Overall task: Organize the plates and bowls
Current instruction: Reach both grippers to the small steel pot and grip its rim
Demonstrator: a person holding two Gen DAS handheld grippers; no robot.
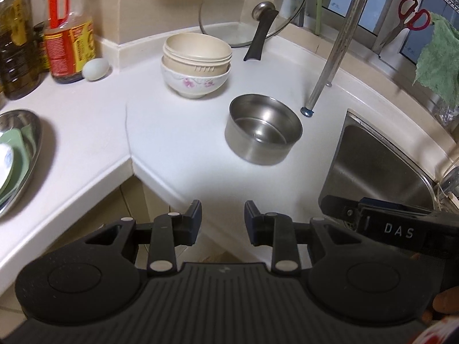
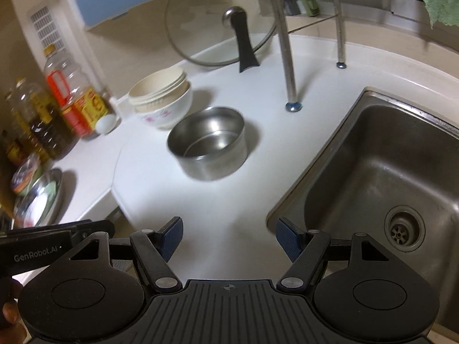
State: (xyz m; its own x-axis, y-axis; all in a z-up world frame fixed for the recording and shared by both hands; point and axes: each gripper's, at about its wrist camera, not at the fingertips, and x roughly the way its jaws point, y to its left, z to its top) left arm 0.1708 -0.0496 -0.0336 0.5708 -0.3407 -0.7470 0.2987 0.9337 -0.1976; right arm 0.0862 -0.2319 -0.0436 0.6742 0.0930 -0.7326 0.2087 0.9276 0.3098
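Steel bowl [image 1: 263,128] upright and empty on white bench [image 1: 178,143], dead ahead of both grippers, just left of sink [image 1: 381,166] and in front of rack leg [image 1: 330,66]. Stacked bowls [image 1: 196,64] (beige ones nested in a flowered one) further back and to the left, apart from steel bowl, no contact. Plates in a steel tray [image 1: 20,154] far left at bench edge, well apart from both.

Left gripper [image 1: 222,219]: narrow gap, nothing between fingers, hovering over bench front edge; steel bowl ahead and slightly right of its centreline. Right gripper [image 2: 229,238]: wide, empty, over bench beside sink corner; steel bowl ahead and slightly left of its centreline. Both angled downward at bench.

Round bowl, no long axis, so approach angle free; rim grasp needs one finger inside, one outside wall. Right gripper likely better placed: already wide enough for a rim pinch and about as near. Left needs more opening first. Likely destination for steel bowl: onto or beside stacked bowls, back-left. Watch rack leg and glass lid [image 1: 252,8] leaning on wall behind
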